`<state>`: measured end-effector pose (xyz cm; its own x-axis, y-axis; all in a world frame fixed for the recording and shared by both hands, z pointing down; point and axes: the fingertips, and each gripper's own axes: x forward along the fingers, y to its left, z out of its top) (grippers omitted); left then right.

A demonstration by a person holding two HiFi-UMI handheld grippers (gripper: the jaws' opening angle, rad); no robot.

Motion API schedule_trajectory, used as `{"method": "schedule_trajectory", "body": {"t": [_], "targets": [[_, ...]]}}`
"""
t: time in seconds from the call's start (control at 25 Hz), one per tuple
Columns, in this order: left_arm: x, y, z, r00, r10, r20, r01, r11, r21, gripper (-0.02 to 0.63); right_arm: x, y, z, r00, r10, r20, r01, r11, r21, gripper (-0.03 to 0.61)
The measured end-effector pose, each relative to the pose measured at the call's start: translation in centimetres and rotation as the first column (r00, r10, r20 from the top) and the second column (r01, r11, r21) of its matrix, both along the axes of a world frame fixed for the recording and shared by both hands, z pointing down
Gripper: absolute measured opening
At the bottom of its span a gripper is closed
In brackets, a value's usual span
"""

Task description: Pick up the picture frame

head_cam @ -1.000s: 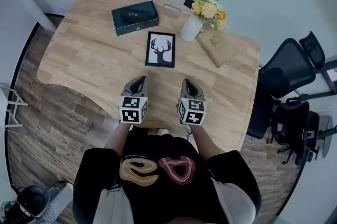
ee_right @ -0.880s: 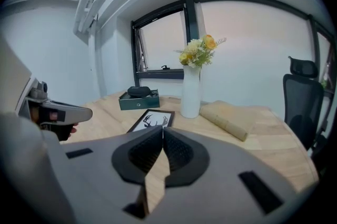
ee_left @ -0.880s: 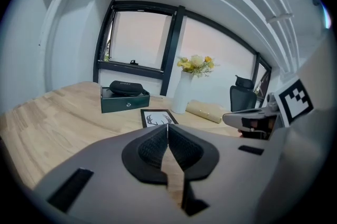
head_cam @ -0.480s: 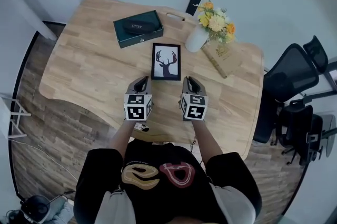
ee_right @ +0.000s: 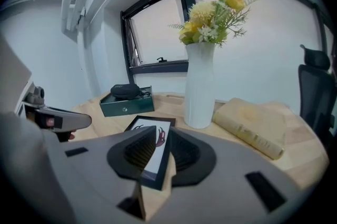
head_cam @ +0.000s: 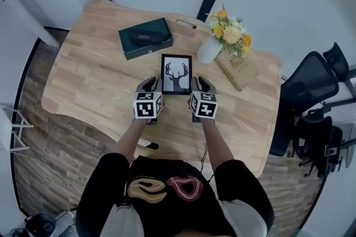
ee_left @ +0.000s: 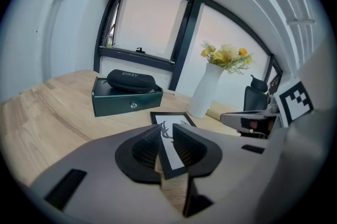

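The picture frame (head_cam: 176, 74), black-edged with a deer silhouette on white, lies flat on the wooden table (head_cam: 89, 74). My left gripper (head_cam: 149, 85) sits at the frame's near left corner and my right gripper (head_cam: 201, 85) at its near right corner. In the left gripper view the frame (ee_left: 172, 119) shows through the narrow gap of the left gripper (ee_left: 167, 131), whose jaws are opening. In the right gripper view the frame (ee_right: 147, 124) runs into the wider gap of the right gripper (ee_right: 162, 136), also opening. No pad presses on the frame.
A dark green box with a black glasses case on top (head_cam: 145, 38) stands behind the frame to the left. A white vase of flowers (head_cam: 210, 49) and a tan book (head_cam: 236, 69) are at its right. Black office chairs (head_cam: 306, 91) stand beyond the table's right edge.
Both grippers have moved forward over the table from near its front edge up to the frame's near corners, staying side by side. The frame has not moved.
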<state>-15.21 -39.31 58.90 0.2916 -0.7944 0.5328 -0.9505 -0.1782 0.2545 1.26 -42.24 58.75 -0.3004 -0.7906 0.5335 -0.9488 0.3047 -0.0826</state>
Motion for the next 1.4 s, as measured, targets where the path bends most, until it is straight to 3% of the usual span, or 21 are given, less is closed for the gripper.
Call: {"method": "schedule_trajectory", "body": {"t": [0.04,0.28,0.8,1.0,1.4], "targets": [[0.1,-0.4,0.4,1.000,-0.002,-0.005,0.002,1.000,-0.015,0.085,0.0,-0.5,0.3,1.000,-0.005,-0.008,0.005,1.000,-0.007,0.089],[0.4,-2.5,3.2,0.998,-0.026,-0.053,0.020,0.994,-0.110,0.133,-0.4,-2.2,2.9,0.999,-0.029,-0.018,0.027,0.996,-0.091,0.129],[1.2,-5.9,6.8,0.999,-0.012,-0.031,0.005,0.978,-0.207,0.144,-0.6,-3.9,7.3,1.000,-0.014,-0.020,0.010,0.981,-0.194,0.130],[1.4,-5.3,8.2,0.997,-0.037,-0.064,0.020,0.968,-0.251,0.144,0.0,-4.2,8.0,0.999,0.006,-0.045,-0.016,0.977,-0.213,0.130],[1.6,-4.5,10.1,0.999,-0.039,-0.027,0.029,0.950,-0.311,0.153,0.1,-4.1,8.7,0.999,0.012,-0.032,-0.019,0.970,-0.243,0.130]]}}
